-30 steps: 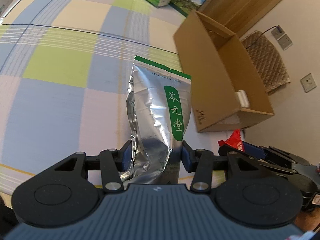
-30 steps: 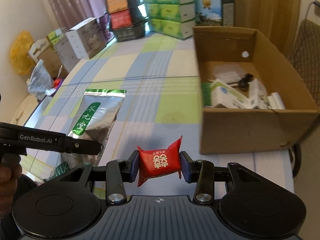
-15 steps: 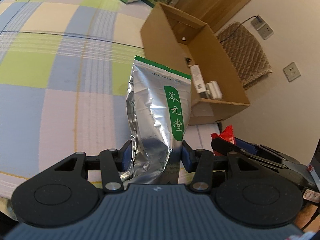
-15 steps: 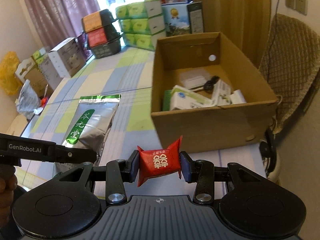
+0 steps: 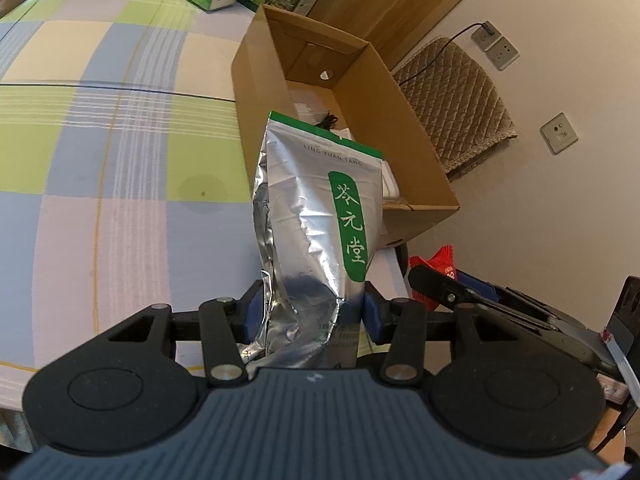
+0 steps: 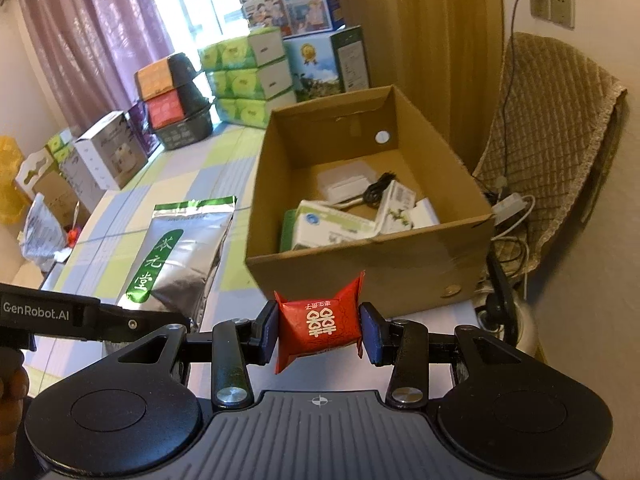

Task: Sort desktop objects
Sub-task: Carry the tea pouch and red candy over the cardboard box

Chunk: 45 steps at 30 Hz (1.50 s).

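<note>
L gripper point(image 5: 313, 312): jaws pinch lower end of foil tea pouch point(image 5: 316, 216), pouch upright betw. pads. R gripper point(image 6: 319, 332): jaws pinch red candy pack point(image 6: 318, 326). Open cardboard box point(image 6: 372, 264) ahead of both jaw sets, above checked tablecloth point(image 5: 100, 184).

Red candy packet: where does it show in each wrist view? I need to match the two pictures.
Left wrist view: the red candy packet peeks out at lower right, mostly hidden behind the right claw's black finger, below the cardboard box's near corner.
Right wrist view: the packet sits bottom centre, clamped in the right claw.
Shared landmark: the open cardboard box, just beyond the packet in both.
</note>
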Each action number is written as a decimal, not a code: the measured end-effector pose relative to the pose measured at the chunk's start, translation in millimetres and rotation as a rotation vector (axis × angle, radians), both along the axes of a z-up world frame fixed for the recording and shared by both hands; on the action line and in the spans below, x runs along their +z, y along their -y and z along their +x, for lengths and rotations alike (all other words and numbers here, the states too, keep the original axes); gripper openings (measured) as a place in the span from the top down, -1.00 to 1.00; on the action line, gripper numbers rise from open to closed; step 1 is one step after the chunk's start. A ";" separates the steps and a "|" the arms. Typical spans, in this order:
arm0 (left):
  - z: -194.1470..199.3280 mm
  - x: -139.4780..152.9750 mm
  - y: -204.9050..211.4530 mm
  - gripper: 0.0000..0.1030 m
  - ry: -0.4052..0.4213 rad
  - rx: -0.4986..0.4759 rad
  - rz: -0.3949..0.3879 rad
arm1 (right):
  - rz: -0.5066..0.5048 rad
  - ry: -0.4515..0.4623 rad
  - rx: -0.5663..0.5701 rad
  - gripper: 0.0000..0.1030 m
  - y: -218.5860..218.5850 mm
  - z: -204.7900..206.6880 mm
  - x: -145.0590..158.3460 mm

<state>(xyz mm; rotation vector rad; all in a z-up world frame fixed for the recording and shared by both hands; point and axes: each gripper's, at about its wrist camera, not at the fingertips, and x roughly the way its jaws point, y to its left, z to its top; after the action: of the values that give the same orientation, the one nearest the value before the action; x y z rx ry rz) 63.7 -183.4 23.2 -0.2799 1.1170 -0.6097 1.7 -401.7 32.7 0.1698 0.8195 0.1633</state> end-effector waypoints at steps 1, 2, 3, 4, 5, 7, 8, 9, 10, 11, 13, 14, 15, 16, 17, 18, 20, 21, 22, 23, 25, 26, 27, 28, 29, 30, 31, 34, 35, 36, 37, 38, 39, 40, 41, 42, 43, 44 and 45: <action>0.1 0.5 2.8 0.16 0.000 -0.001 -0.001 | 0.001 0.002 -0.005 0.23 2.4 -0.1 0.8; 0.3 0.8 5.7 0.16 0.000 -0.004 -0.002 | 0.002 0.004 -0.010 0.23 5.0 0.1 1.4; 0.7 1.2 7.8 0.16 0.000 -0.005 -0.004 | 0.002 0.006 -0.014 0.23 6.9 0.1 1.8; 1.2 1.7 10.1 0.16 0.000 -0.006 -0.006 | 0.003 0.007 -0.018 0.23 8.8 0.6 2.3; 1.6 1.9 11.9 0.16 0.000 -0.007 -0.008 | 0.005 0.008 -0.021 0.23 11.0 0.6 3.0; 2.8 3.0 16.7 0.16 0.000 -0.011 -0.011 | 0.005 0.011 -0.027 0.23 13.8 0.6 3.3; 3.1 3.4 18.2 0.16 0.000 -0.011 -0.013 | 0.006 0.012 -0.029 0.23 15.5 0.7 3.5; 3.5 3.5 19.8 0.16 0.001 -0.011 -0.015 | 0.006 0.012 -0.031 0.23 16.6 0.7 3.5; 4.0 3.7 21.5 0.16 0.001 -0.010 -0.015 | 0.007 0.013 -0.032 0.23 18.1 0.9 3.5; 4.4 4.2 23.3 0.16 0.001 -0.009 -0.016 | 0.005 0.014 -0.033 0.23 19.0 1.1 3.8; 5.2 4.5 25.1 0.16 0.001 -0.003 -0.020 | 0.004 0.016 -0.037 0.23 20.6 2.0 3.7; 5.7 4.6 26.5 0.16 0.000 0.001 -0.021 | 0.004 0.017 -0.038 0.23 22.0 2.5 3.8; 6.3 4.7 27.7 0.16 0.000 0.004 -0.022 | 0.003 0.019 -0.040 0.23 23.1 3.3 4.0; 7.1 4.9 29.3 0.16 -0.001 0.007 -0.023 | 0.003 0.019 -0.042 0.23 24.2 4.4 4.2; 8.1 5.0 30.4 0.16 -0.002 0.010 -0.024 | 0.003 0.020 -0.043 0.23 25.2 5.1 4.4; 8.8 5.5 31.9 0.16 -0.003 0.013 -0.026 | 0.002 0.021 -0.045 0.23 26.1 6.0 4.8; 11.2 6.7 34.7 0.16 -0.001 0.017 -0.029 | 0.001 0.024 -0.047 0.23 27.8 7.8 5.6; 12.2 7.2 35.9 0.16 0.001 0.016 -0.029 | -0.001 0.026 -0.046 0.23 28.4 9.2 5.8; 13.4 7.6 37.1 0.16 0.002 0.017 -0.030 | -0.001 0.027 -0.047 0.23 29.0 10.4 5.8; 14.6 8.1 38.8 0.16 0.003 0.019 -0.031 | -0.003 0.028 -0.046 0.23 29.8 11.8 6.3; 16.6 8.7 42.7 0.16 0.005 0.019 -0.035 | -0.005 0.031 -0.046 0.23 31.3 14.7 7.3; 18.1 8.9 44.5 0.16 0.005 0.021 -0.036 | -0.006 0.032 -0.046 0.23 32.4 16.5 7.7; 19.3 9.1 46.0 0.16 0.005 0.022 -0.037 | -0.007 0.033 -0.046 0.23 33.0 18.3 8.0; 20.5 8.8 47.3 0.16 0.005 0.022 -0.038 | -0.008 0.034 -0.046 0.23 33.7 19.9 8.3; 21.9 8.6 49.1 0.16 0.005 0.024 -0.039 | -0.009 0.035 -0.046 0.23 34.6 21.8 8.4; 23.2 8.3 50.8 0.16 0.006 0.025 -0.039 | -0.009 0.035 -0.046 0.23 35.3 23.3 8.3; 24.9 8.1 52.6 0.16 0.007 0.026 -0.038 | -0.010 0.035 -0.046 0.23 35.2 23.2 8.3; 29.5 8.1 56.6 0.16 0.010 0.027 -0.037 | -0.011 0.036 -0.047 0.23 37.3 27.8 8.5; 31.1 7.9 58.4 0.16 0.011 0.027 -0.037 | -0.012 0.036 -0.047 0.23 37.4 28.0 8.4; 31.1 8.0 58.5 0.16 0.011 0.027 -0.036 | -0.013 0.036 -0.046 0.23 38.8 30.7 8.3; 33.2 8.0 60.4 0.16 0.013 0.029 -0.035 | -0.014 0.036 -0.046 0.23 39.7 33.3 8.3; 36.1 7.8 62.4 0.16 0.013 0.030 -0.035 | -0.014 0.035 -0.045 0.23 41.6 37.3 8.6; 38.4 7.3 64.0 0.16 0.011 0.031 -0.036 | -0.015 0.034 -0.044 0.23 42.9 41.0 8.9; 40.5 6.6 65.6 0.16 0.009 0.033 -0.037 | -0.017 0.035 -0.044 0.23 43.7 44.0 9.2; 43.1 6.4 67.3 0.16 0.010 0.033 -0.037 | -0.017 0.036 -0.044 0.23 45.0 47.4 8.9; 45.0 6.0 68.5 0.16 0.010 0.032 -0.036 | -0.018 0.037 -0.044 0.23 45.8 50.3 8.7; 47.1 5.6 69.9 0.16 0.009 0.033 -0.036 | -0.019 0.037 -0.043 0.23 46.4 53.1 8.4; 49.4 5.1 71.7 0.16 0.009 0.033 -0.036 | -0.022 0.039 -0.042 0.23 46.9 56.0 8.2; 51.4 5.0 72.9 0.16 0.010 0.034 -0.035 | -0.025 0.040 -0.041 0.23 47.2 58.8 7.9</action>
<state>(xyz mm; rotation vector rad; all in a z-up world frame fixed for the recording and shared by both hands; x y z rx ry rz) 115.1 -256.4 28.2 -0.3256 1.0906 -0.6003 60.5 -449.0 40.6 0.1596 0.7769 0.1177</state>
